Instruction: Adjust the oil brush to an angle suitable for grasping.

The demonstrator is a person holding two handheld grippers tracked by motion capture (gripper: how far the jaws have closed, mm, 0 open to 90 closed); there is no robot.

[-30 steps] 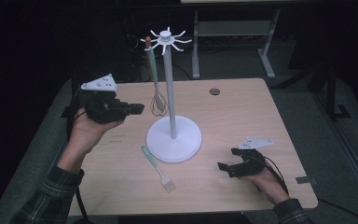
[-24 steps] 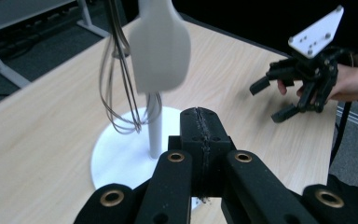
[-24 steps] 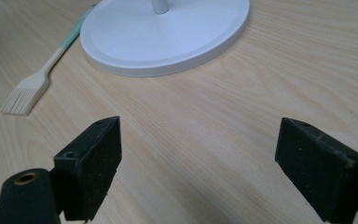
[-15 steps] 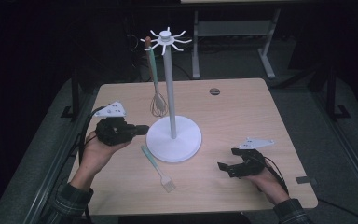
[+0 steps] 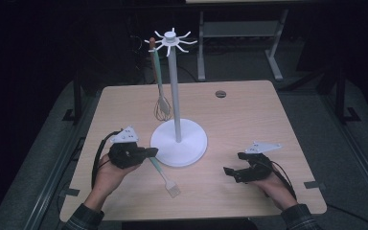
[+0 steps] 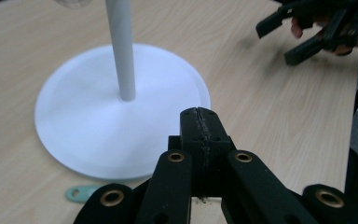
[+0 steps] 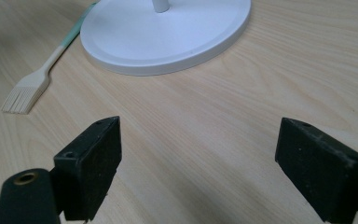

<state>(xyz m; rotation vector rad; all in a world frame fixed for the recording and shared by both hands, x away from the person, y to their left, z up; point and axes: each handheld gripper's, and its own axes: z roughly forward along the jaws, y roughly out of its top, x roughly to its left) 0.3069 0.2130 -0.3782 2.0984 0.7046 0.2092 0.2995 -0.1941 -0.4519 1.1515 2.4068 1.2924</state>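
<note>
- Left gripper (image 5: pixel 149 153): jaws pressed together on nothing, low over the brush handle (image 5: pixel 156 166), just beside the stand's white base (image 5: pixel 191 151).
- Right gripper (image 5: pixel 232 172): jaws spread wide, nothing between them, well to the other side of that base.
- Pastry brush (image 5: pixel 165 177): flat on the table (image 5: pixel 239 115), handle end tucked against the base rim, bristles pointing away from it.
- Whisk (image 5: pixel 162 109): hanging from the stand's top hooks (image 5: pixel 172 40).
- Best next: open before lowering, straddle the handle clear of the base rim, close squarely, lift level.
</note>
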